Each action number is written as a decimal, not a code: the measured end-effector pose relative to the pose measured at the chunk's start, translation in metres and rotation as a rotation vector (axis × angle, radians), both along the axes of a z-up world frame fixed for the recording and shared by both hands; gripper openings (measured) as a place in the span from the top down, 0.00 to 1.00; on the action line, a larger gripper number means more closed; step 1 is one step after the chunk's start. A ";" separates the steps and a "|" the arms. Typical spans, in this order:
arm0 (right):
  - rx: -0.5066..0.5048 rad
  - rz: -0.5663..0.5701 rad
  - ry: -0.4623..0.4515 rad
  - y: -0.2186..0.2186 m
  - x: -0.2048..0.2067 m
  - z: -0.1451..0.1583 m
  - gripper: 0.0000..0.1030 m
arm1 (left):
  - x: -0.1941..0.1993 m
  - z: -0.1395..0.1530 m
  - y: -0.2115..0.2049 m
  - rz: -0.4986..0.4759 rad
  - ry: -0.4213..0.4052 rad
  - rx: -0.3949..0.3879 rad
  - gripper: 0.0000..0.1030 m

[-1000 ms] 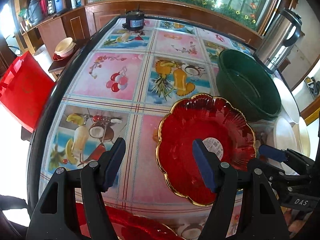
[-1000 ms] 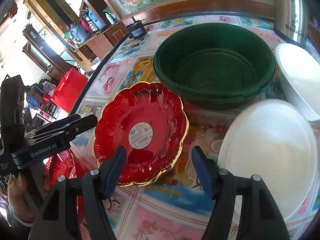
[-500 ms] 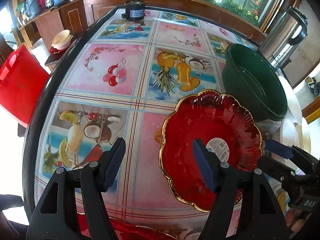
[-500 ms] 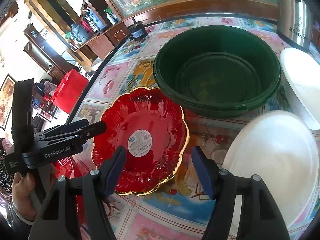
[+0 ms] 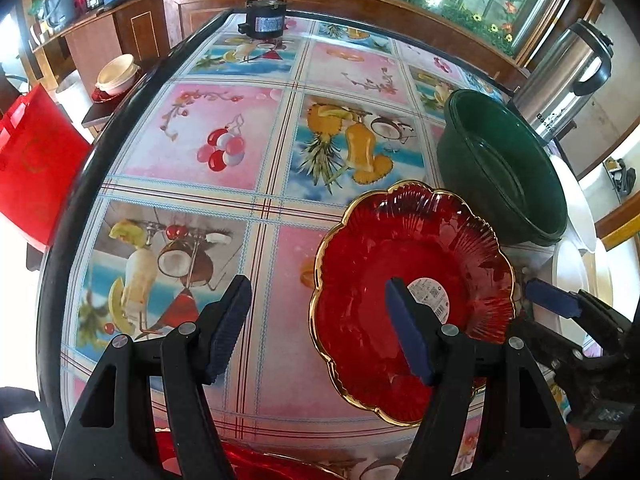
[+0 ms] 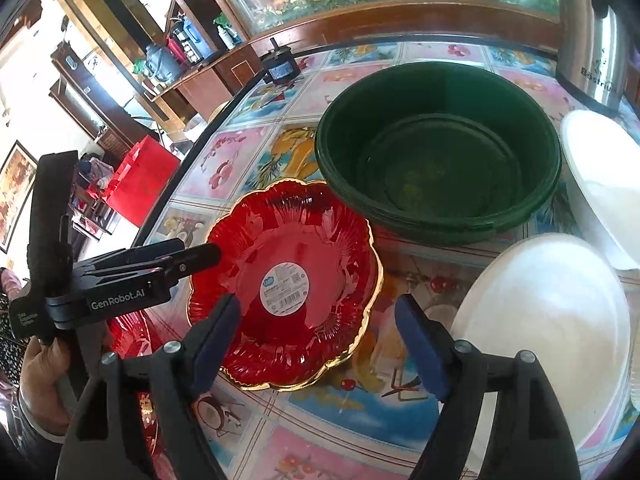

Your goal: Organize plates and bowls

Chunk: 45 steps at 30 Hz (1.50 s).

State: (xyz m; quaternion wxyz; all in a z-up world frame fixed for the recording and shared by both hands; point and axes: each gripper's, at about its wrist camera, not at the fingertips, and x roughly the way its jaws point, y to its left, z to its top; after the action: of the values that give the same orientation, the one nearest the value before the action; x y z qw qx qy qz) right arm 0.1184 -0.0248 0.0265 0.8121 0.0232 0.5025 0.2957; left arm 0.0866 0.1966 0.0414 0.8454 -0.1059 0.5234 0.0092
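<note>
A red scalloped plate [image 5: 412, 276] with a gold rim and a white sticker lies flat on the fruit-print table; it also shows in the right wrist view [image 6: 288, 280]. My left gripper [image 5: 316, 324] is open and empty, its right finger over the plate's near side. My right gripper [image 6: 320, 340] is open and empty above the plate's near right rim. A dark green basin [image 6: 436, 152] stands just behind the plate. A white plate [image 6: 548, 312] lies to the right. A second red plate [image 6: 132, 332] lies near the table's front edge.
A steel kettle [image 5: 568, 80] stands behind the basin. Another white dish [image 6: 600, 176] lies at the far right. A small black motor [image 5: 264, 20] sits at the table's far edge. A red bag [image 5: 32, 168] and a stool with a bowl [image 5: 116, 76] stand left of the table.
Both grippers have drawn back and risen slightly; the red plate sits a little farther from the left gripper. Both stay open and the plate has not moved on the table.
</note>
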 end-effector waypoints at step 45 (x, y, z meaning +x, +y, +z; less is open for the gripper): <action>-0.018 -0.007 0.027 -0.004 0.002 -0.003 0.79 | -0.014 0.006 -0.002 -0.037 0.028 -0.011 0.83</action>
State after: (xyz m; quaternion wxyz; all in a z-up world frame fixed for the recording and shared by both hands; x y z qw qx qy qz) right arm 0.1208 -0.0287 0.0234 0.8063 0.0215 0.5161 0.2882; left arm 0.0727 0.1946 0.0478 0.8375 -0.1009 0.5370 -0.0078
